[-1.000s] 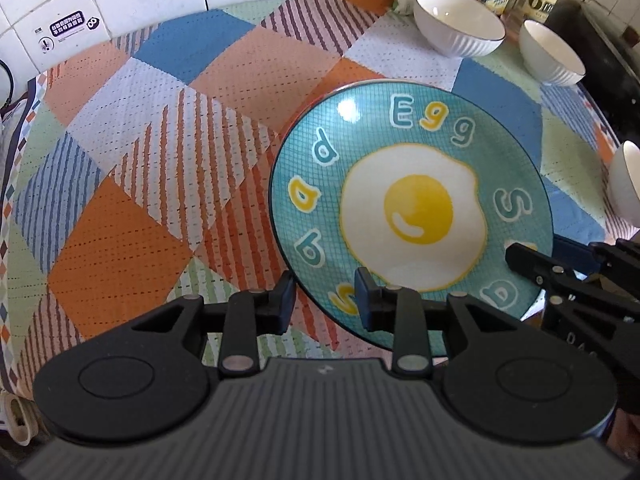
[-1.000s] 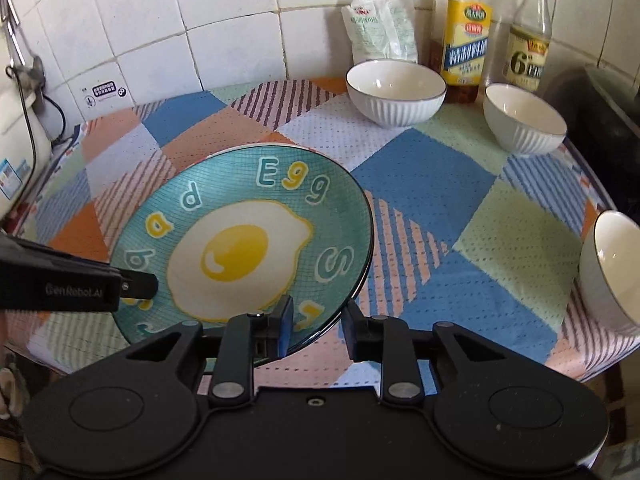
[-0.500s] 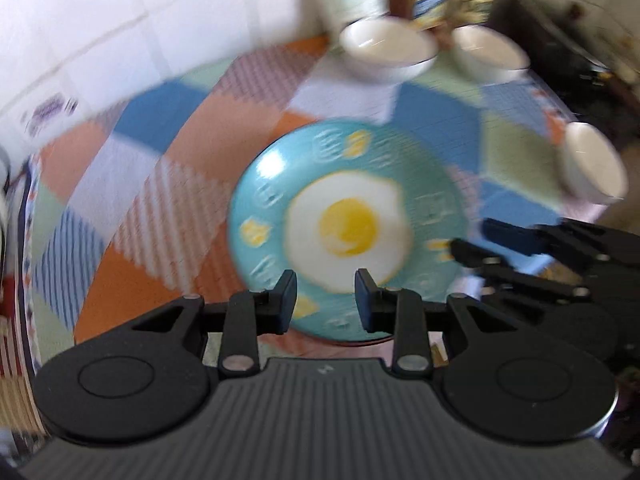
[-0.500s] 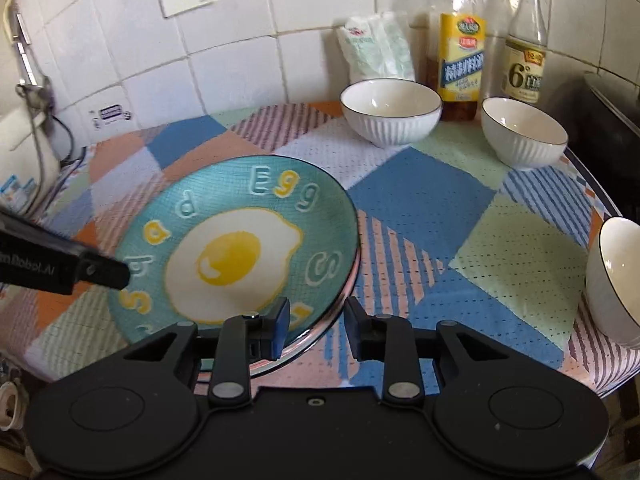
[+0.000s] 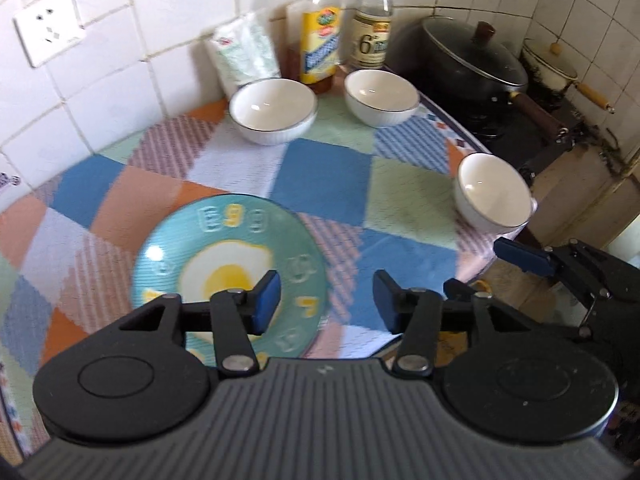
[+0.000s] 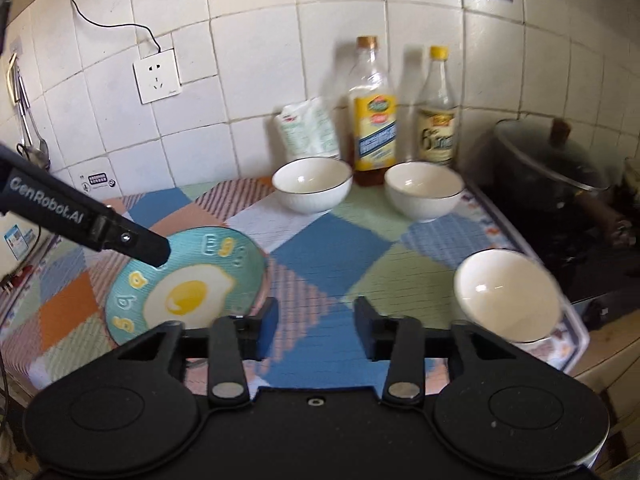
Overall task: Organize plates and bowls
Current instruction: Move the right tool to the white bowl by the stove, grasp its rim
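Note:
A teal plate with a fried-egg print [image 5: 224,260] [image 6: 188,280] lies flat on the patchwork tablecloth at the front left. Three white bowls stand apart: one at the back middle [image 5: 274,110] [image 6: 312,184], one at the back right [image 5: 382,96] [image 6: 424,190], one near the right edge [image 5: 494,196] [image 6: 508,294]. My left gripper [image 5: 326,300] is open and empty above the plate's right side. My right gripper [image 6: 316,328] is open and empty above the cloth, between the plate and the near bowl.
Two bottles [image 6: 372,108] [image 6: 438,108] and a white bag [image 6: 308,128] stand against the tiled wall. A black lidded pan [image 5: 472,64] sits on the stove at the right. The table edge [image 6: 580,340] runs close to the near bowl.
Both grippers have opened and let go of the plate, which now lies on the cloth. Both have pulled back and up, and swung to the right.

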